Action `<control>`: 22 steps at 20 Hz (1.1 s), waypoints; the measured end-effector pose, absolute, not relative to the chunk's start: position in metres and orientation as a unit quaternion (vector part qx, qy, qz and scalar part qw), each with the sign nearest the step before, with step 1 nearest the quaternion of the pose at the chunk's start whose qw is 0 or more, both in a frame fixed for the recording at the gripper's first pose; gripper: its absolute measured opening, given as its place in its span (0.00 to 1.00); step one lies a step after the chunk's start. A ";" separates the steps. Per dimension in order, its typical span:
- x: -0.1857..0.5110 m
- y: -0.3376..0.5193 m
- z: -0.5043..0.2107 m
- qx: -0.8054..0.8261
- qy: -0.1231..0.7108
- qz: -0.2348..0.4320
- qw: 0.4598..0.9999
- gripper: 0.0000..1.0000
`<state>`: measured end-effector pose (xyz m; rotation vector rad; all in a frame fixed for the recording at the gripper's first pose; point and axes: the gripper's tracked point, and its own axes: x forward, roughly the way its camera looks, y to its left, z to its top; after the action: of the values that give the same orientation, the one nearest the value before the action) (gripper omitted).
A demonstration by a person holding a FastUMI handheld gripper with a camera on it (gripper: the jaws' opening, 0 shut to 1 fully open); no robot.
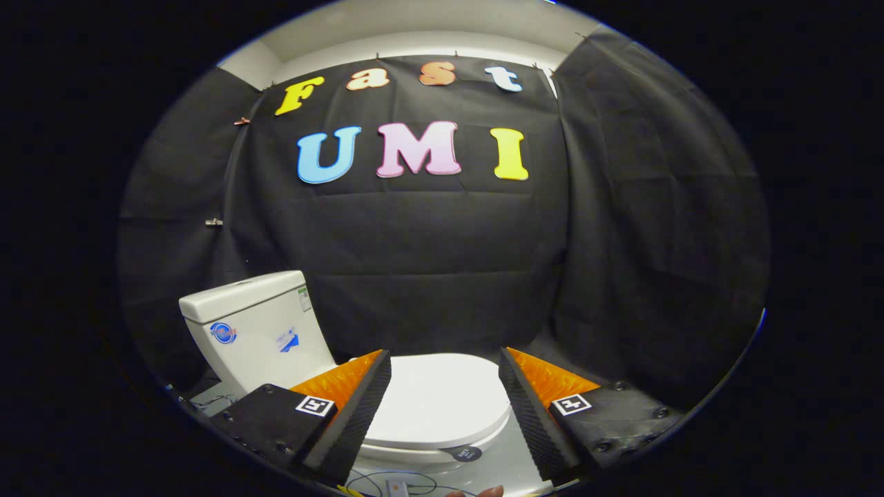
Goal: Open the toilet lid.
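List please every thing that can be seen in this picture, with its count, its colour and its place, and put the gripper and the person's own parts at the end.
toilet lid: one, white, closed flat on the bowl, seen between the fingers and beyond them
toilet tank: one, white with small stickers, behind the lid, beyond the left finger
round tag: one, dark, at the lid's front rim
cables: a few, thin and dark, on the floor in front of the toilet
small box: one, pale, among the cables
black cloth: one, black, the booth's wall behind the toilet
gripper: one, fingers open, apart over the lid, gripping nothing
fingertip: one, person's, below the gripper
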<state>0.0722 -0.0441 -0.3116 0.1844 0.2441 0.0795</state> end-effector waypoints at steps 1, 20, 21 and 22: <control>0.074 -0.048 -0.332 0.103 0.142 0.040 0.984 0.99; 0.052 -0.071 -0.575 0.443 0.471 0.072 0.759 0.98; 0.055 -0.070 -0.574 0.455 0.470 0.078 0.752 0.98; 0.058 -0.068 -0.572 0.469 0.471 0.084 0.742 0.98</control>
<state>0.0578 -0.0683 -0.5716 1.0282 1.0323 0.1850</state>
